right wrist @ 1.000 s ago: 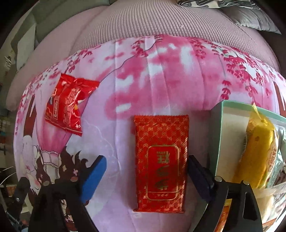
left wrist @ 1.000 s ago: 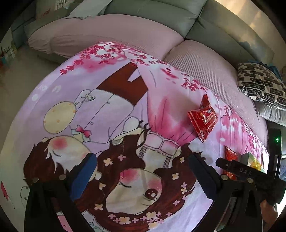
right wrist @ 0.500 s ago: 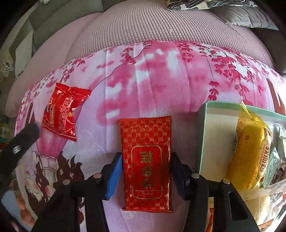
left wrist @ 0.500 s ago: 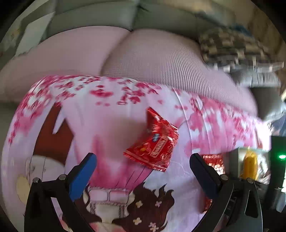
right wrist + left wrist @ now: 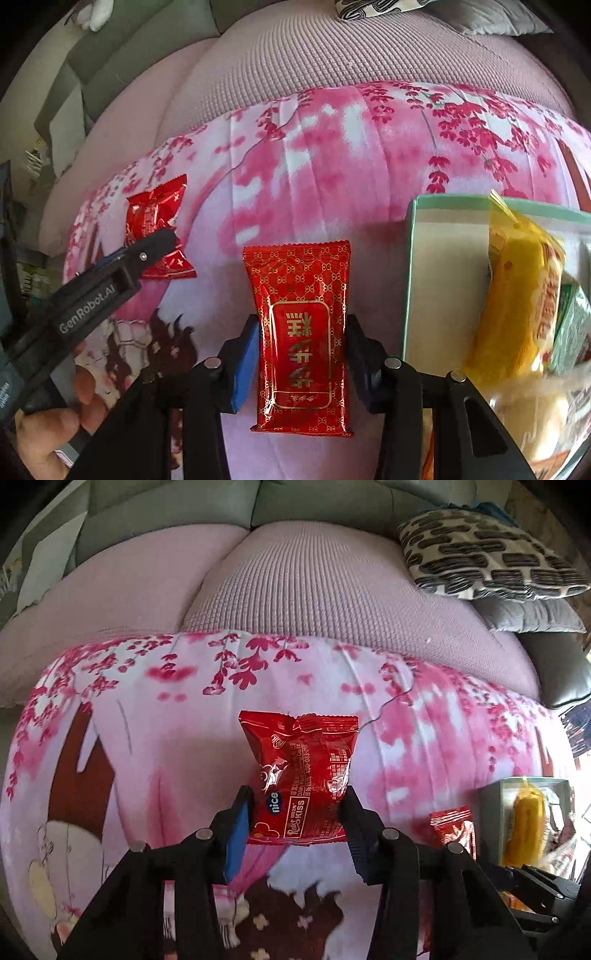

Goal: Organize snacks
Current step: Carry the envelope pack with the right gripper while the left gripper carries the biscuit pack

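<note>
Snacks are partly sorted already. A pale green box (image 5: 410, 280) stands on the pink flowered cloth (image 5: 332, 147) at the right, and it holds a yellow packet (image 5: 517, 295) and some other packets that I cannot read well.

Two red snacks are outside the box, and each one is now taken by a tool. The left gripper (image 5: 295, 812) has its jaws clenched on the near end of a puffy red packet (image 5: 303, 760); the blue pad and the dark pad both touch its sides. This packet lies near the middle of the cloth, well apart from the box. The right gripper (image 5: 301, 350) has its jaws pressed on the two long sides of a flat red packet with gold pattern (image 5: 299, 332), which lies just beside the left wall of the box.

Both packets seem to rest on the cloth, though this is hard to judge. In my judgement, what is left is to lift the two packets and put them into the box.
</note>
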